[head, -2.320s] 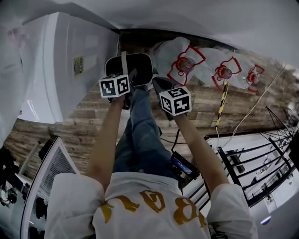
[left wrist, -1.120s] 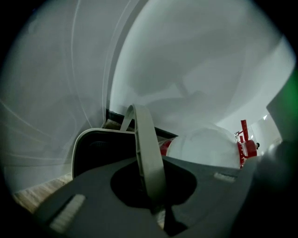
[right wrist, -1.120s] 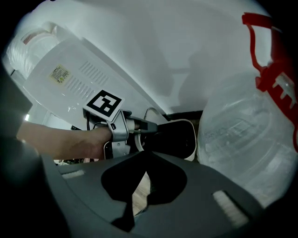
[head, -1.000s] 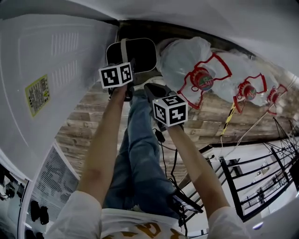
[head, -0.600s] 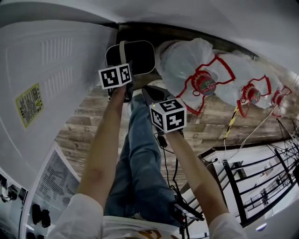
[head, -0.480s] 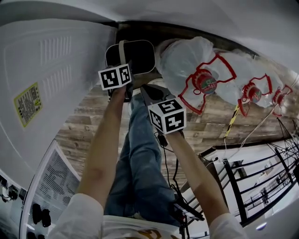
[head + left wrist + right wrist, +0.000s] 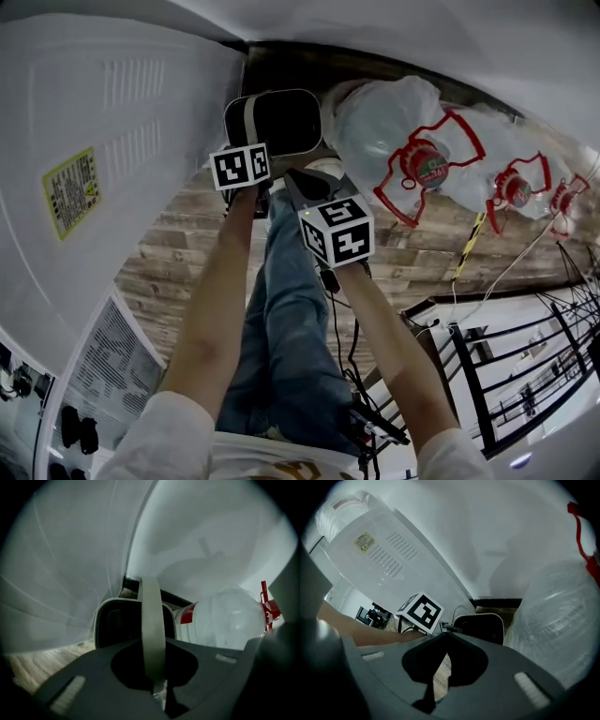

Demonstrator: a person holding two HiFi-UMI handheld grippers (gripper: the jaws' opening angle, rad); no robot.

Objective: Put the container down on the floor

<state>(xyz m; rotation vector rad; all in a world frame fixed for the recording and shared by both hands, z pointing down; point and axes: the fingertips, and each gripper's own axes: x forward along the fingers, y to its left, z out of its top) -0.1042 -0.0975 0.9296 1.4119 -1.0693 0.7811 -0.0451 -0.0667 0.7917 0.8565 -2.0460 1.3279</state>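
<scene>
The container (image 7: 286, 120) is a black bin with a white rim and a grey strap handle (image 7: 251, 114). It is low in the corner between a white appliance and the wall. My left gripper (image 7: 251, 142) is shut on the handle (image 7: 152, 625), which runs up between the jaws in the left gripper view, with the container (image 7: 117, 626) just beyond. My right gripper (image 7: 294, 180) is shut on nothing, a short way back and to the right of the bin. In the right gripper view (image 7: 440, 681) the container (image 7: 485, 629) lies ahead. Whether it touches the floor is unclear.
Large clear water bottles (image 7: 394, 141) with red handles lie right of the bin along the wall. A white appliance (image 7: 103, 159) stands at its left. The floor (image 7: 173, 253) is wood plank. The person's legs (image 7: 291, 309) are below, and black metal racks (image 7: 525, 356) at the right.
The right gripper has drawn back from the container since the earliest frame. The left gripper and the container have shifted slightly right in view; its grip on the handle is unchanged.
</scene>
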